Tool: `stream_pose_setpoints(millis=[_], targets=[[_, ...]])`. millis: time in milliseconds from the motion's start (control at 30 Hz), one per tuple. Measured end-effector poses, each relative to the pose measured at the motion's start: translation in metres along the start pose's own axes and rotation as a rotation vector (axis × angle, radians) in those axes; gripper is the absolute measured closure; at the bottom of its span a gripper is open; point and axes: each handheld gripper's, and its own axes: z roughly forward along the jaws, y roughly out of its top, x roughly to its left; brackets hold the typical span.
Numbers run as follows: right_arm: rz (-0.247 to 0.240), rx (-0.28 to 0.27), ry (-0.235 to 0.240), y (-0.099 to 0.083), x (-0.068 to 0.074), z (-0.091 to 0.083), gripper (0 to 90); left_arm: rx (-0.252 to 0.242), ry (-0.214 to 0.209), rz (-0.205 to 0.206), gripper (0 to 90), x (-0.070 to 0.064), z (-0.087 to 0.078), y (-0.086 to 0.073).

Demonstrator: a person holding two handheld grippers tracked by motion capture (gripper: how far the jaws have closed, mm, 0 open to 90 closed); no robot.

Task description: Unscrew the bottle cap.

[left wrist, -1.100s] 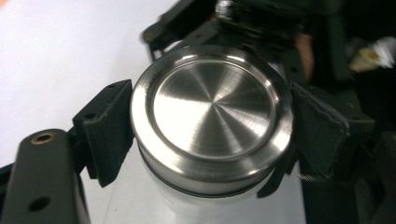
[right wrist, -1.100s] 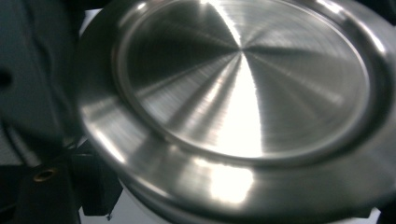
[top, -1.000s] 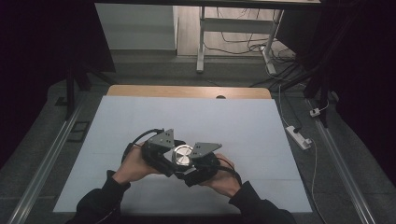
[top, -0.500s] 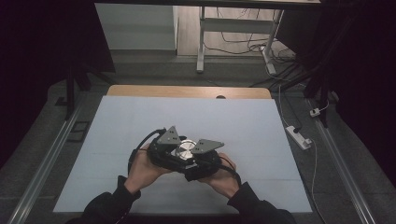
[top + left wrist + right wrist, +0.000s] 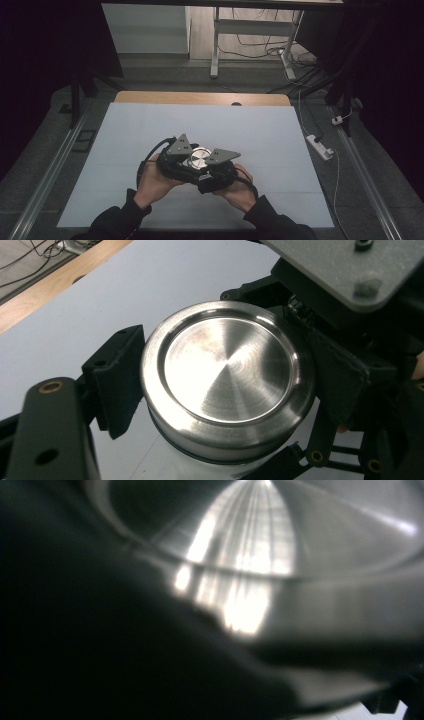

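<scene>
A: Steel tin (image 5: 227, 377) — where does it sit on the counter (image 5: 150, 130)?

B: Toward the near edge, round lid up, between the two tools. No long axis to it, so only the sides matter.

A: And the left hand-held gripper (image 5: 176, 161)?

B: It comes at the tin from the left. One black pad presses the tin's wall; the opposite jaw is hidden behind the tin, so it looks clamped on it.

A: The right hand-held gripper (image 5: 216, 172)?

B: Hard against the tin's right side, equally near. Its own view is blurred metal; I cannot tell its jaw state.
</scene>
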Motion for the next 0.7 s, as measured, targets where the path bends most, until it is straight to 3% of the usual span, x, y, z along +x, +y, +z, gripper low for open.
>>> stream_pose_setpoints(millis=[267,700], targets=[[0.01,-0.009,0.005,-0.001,-0.004,-0.002,14.8,0.002,0.004,0.032,20.5,0.004,-0.008,0.0],[0.019,-0.004,-0.005,-0.002,-0.012,-0.005,14.8,-0.011,-0.036,0.007,20.5,0.013,-0.02,-0.009]])
